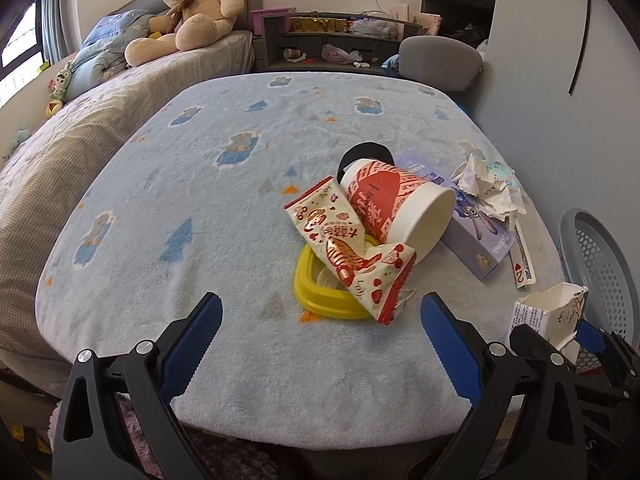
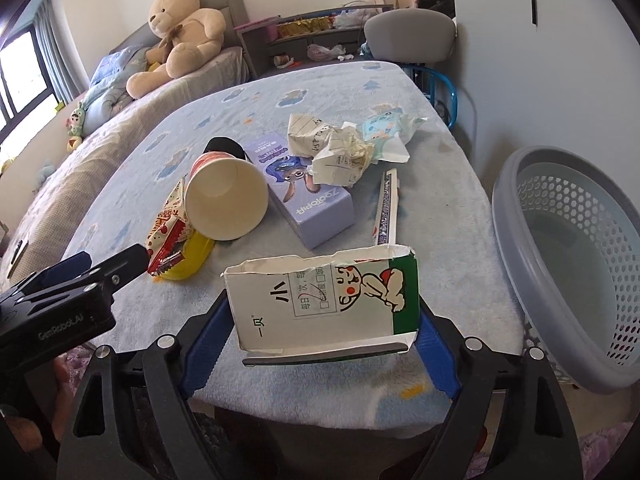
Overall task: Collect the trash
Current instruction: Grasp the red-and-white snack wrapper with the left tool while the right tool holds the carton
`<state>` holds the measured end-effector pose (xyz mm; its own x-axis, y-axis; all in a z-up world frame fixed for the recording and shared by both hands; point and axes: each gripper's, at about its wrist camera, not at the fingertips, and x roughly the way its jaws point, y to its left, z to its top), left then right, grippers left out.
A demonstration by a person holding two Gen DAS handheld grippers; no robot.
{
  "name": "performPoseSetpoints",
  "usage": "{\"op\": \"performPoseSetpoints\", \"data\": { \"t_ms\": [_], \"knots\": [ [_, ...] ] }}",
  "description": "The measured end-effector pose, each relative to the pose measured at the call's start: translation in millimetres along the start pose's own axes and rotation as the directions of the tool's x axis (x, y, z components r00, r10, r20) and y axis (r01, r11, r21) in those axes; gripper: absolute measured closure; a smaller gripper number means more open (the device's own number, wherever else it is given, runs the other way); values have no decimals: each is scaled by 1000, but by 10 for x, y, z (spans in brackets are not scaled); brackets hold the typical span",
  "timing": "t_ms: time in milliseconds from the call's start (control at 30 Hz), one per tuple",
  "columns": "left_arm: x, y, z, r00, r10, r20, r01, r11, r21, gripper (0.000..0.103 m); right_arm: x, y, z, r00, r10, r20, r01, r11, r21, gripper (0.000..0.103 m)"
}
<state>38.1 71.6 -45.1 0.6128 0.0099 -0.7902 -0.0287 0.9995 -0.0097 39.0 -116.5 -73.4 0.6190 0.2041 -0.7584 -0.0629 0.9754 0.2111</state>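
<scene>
Both right gripper point(image 2: 322, 330) jaws clamp the torn white carton point(image 2: 324, 300) between them; left gripper point(image 1: 322, 320) jaws stand wide, empty.

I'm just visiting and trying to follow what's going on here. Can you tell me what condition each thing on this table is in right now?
Torn carton: clamped in the right gripper, top ripped open.
Left gripper: open, empty.
Paper cup: tipped on its side, empty.
Snack wrapper: opened, crumpled.
Yellow lid: flat under the wrapper.
Purple box: lying flat, closed.
Paper wads: crumpled.
Basket: beside the table, empty.
</scene>
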Motion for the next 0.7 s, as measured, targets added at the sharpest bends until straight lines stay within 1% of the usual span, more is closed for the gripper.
{"op": "performPoseSetpoints", "data": {
  "t_ms": [67, 233, 400, 533, 600, 700],
  "knots": [
    [87, -53, 20, 1000, -5, 0, 5, 1000, 5, 8, -15, -40, -12, 1000, 4, 3, -4, 1000, 10, 21],
    [320, -34, 20, 998, 38, -46, -38, 999, 1, 8, -60, -105, -26, 1000, 9, 12, -9, 1000, 27, 21],
    [261, 201, 24, 996, 77, -32, -79, 996, -34, 8, -107, -126, -45, 1000, 18, 21, -18, 999, 32, 21],
    [233, 421, 6, 992, 117, -42, -120, 991, -60, 8, -130, -93, -57, 999, 26, 24, -27, 999, 27, 21],
    [205, 508, -8, 991, 122, -46, -125, 990, -65, 8, -143, -58, -72, 999, 27, 24, -28, 999, 20, 21],
    [122, 555, -42, 993, 112, -48, -114, 992, -50, 8, -151, -21, -80, 999, 32, 26, -33, 999, 13, 21]
  ]
}}
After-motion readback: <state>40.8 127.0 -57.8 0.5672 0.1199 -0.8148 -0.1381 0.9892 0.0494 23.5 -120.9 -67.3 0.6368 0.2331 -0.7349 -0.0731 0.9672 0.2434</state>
